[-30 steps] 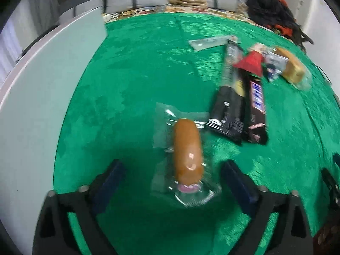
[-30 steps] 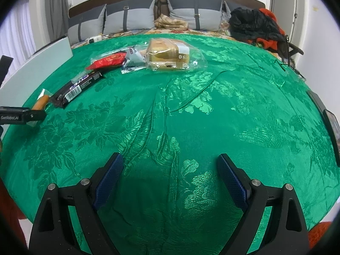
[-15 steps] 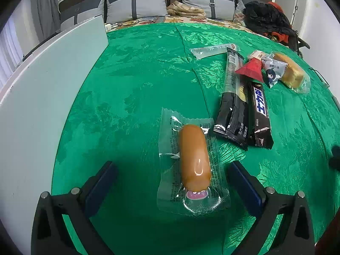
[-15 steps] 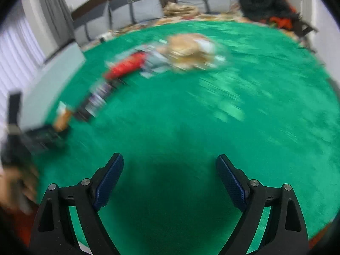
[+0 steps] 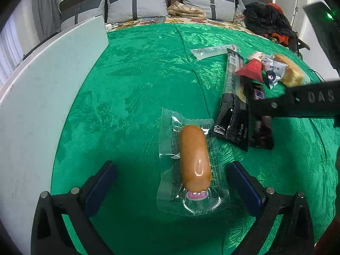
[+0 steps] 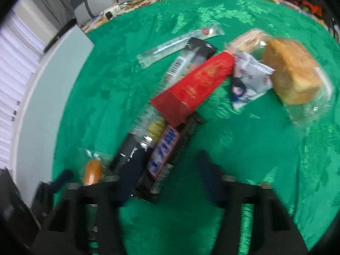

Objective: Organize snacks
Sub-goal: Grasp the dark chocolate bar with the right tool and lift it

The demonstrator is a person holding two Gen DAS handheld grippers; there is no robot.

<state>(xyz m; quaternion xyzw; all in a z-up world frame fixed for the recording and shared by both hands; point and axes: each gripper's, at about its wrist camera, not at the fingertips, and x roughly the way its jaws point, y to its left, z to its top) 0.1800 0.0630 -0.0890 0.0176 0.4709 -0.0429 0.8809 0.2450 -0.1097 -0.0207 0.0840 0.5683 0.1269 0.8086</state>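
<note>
Snacks are spread over a green patterned cloth (image 5: pixel 138 80). A sausage in a clear wrapper (image 5: pixel 194 159) is seen lying between the spread jaws of the left gripper (image 5: pixel 170 182), touched by neither pad. Just to its right, two dark snack bars (image 5: pixel 238 114) are laid side by side, with a red wedge-shaped pack (image 6: pixel 195 85) resting across them. Farther right, a small white sachet (image 6: pixel 248 80) and a wrapped bread loaf (image 6: pixel 293 72) are seen. The right gripper (image 6: pixel 167 172) is held open over the near ends of the bars, nothing being gripped. A pale board (image 5: pixel 42 97) is seen along the left edge.
</note>
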